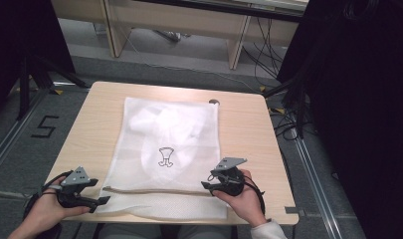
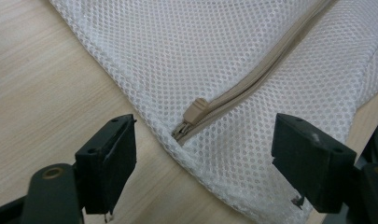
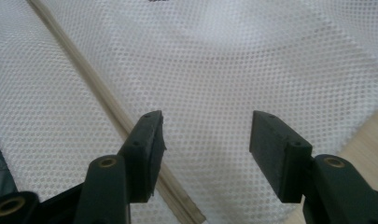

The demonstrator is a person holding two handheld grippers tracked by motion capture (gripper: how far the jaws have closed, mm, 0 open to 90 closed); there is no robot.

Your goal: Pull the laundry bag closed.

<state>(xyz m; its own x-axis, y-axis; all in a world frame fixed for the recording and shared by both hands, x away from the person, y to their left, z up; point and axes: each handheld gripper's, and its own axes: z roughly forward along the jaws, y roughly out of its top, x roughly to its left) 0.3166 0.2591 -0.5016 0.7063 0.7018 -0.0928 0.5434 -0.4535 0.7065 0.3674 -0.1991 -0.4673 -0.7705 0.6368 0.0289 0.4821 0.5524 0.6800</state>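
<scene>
High view showed a light wooden table point(image 1: 79, 129) with a white mesh laundry bag point(image 1: 189, 144) lying flat on it, from near the far edge down to the near edge, where its bottom hem hung a little over. Something white was bunched inside the bag, under a small black printed mark point(image 1: 165, 157). A beige zipper point(image 1: 154, 190) ran across the bag parallel to the near edge of the table.

At the near left corner, the left gripper point(image 1: 100, 200) rested beside the left end of the zipper, its jaws apart and holding nothing. In the left gripper view, the zipper pull point(image 2: 196, 111) lay between the jaws but ahead of them, not touched. The right gripper point(image 1: 211, 186) stood at the right end of the zipper, near the near right corner, also with its jaws wide apart; in the right gripper view they hovered over bare mesh with the zipper band point(image 3: 102, 100) passing beside one jaw.

I judge the risk was this: the pull was small and flat, so the left jaws could pinch the mesh with it. If the right gripper did not pin the bag, the loose fabric could slide and wrinkle.
</scene>
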